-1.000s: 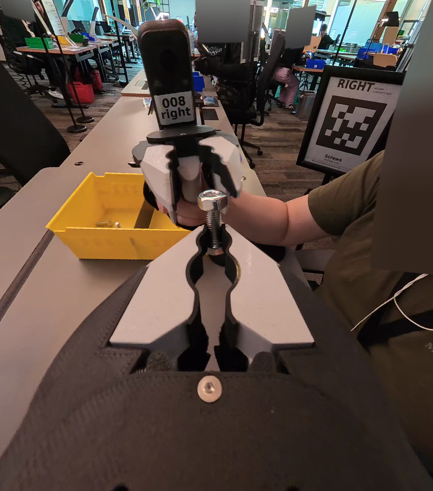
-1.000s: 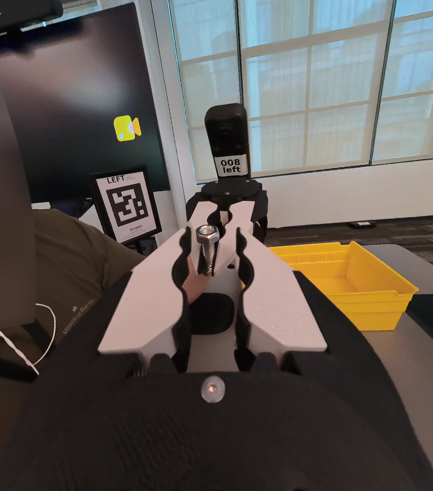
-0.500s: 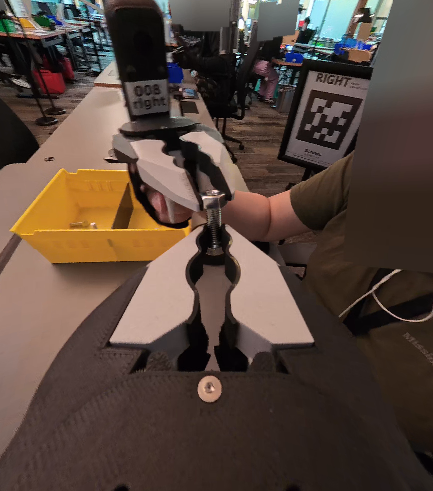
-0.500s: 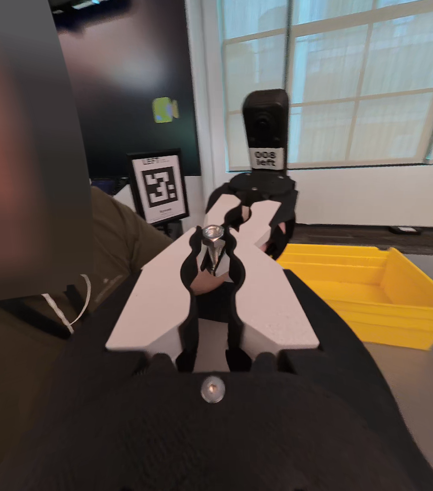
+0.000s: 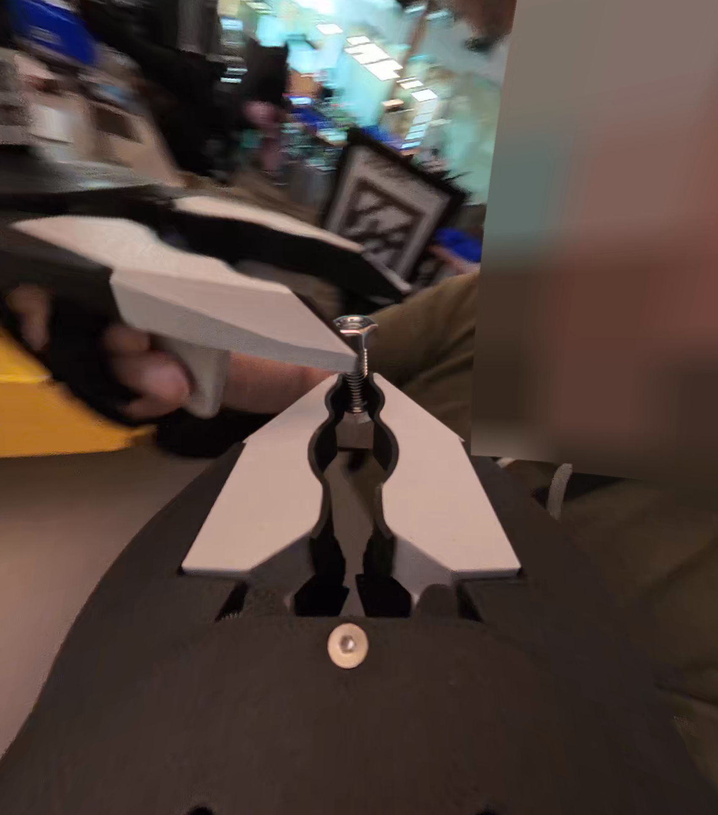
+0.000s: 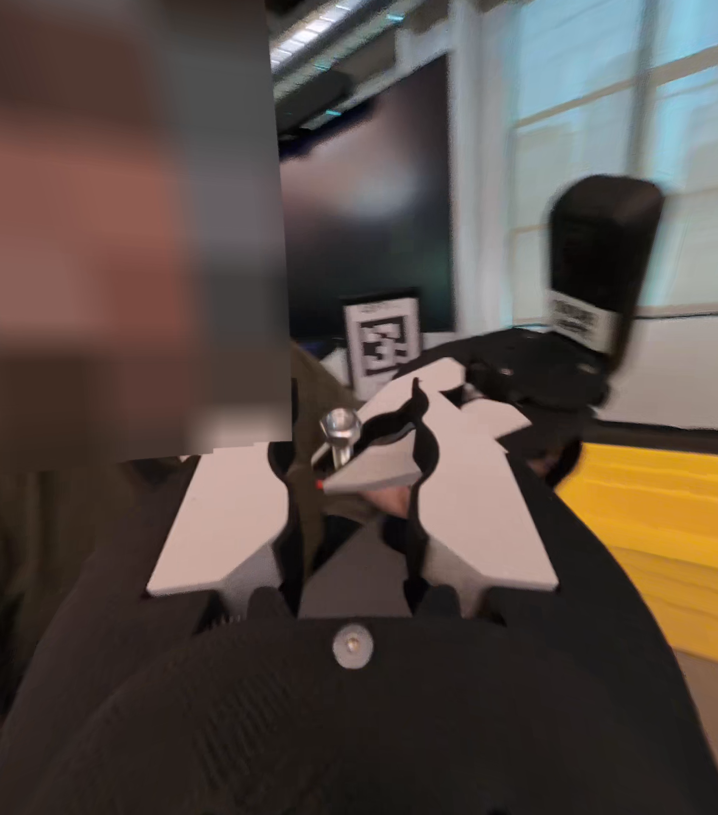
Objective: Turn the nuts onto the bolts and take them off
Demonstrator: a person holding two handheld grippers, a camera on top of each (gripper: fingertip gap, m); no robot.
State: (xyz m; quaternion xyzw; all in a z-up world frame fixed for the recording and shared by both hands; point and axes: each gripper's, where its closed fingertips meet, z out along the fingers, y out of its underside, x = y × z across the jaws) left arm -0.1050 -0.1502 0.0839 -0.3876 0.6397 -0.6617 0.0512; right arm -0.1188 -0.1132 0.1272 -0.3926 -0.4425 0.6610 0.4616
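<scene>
I see the bolt [image 5: 355, 366] standing upright, its lower end pinched between the tips of my left gripper [image 5: 355, 397], which is clenched on it. A nut [image 5: 353, 325] sits at the top. My right gripper [image 6: 350, 467] is spread wide (its side touches the bolt). The yellow bin [image 5: 17, 414] sits behind on the grey table [image 5: 40, 529]. Both signs and both stickers are too blurry to read.

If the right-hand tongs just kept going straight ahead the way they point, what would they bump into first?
Probably the bolt held by the left tongs, which lie across the right tongs' open tips. Blur makes depth uncertain.
</scene>
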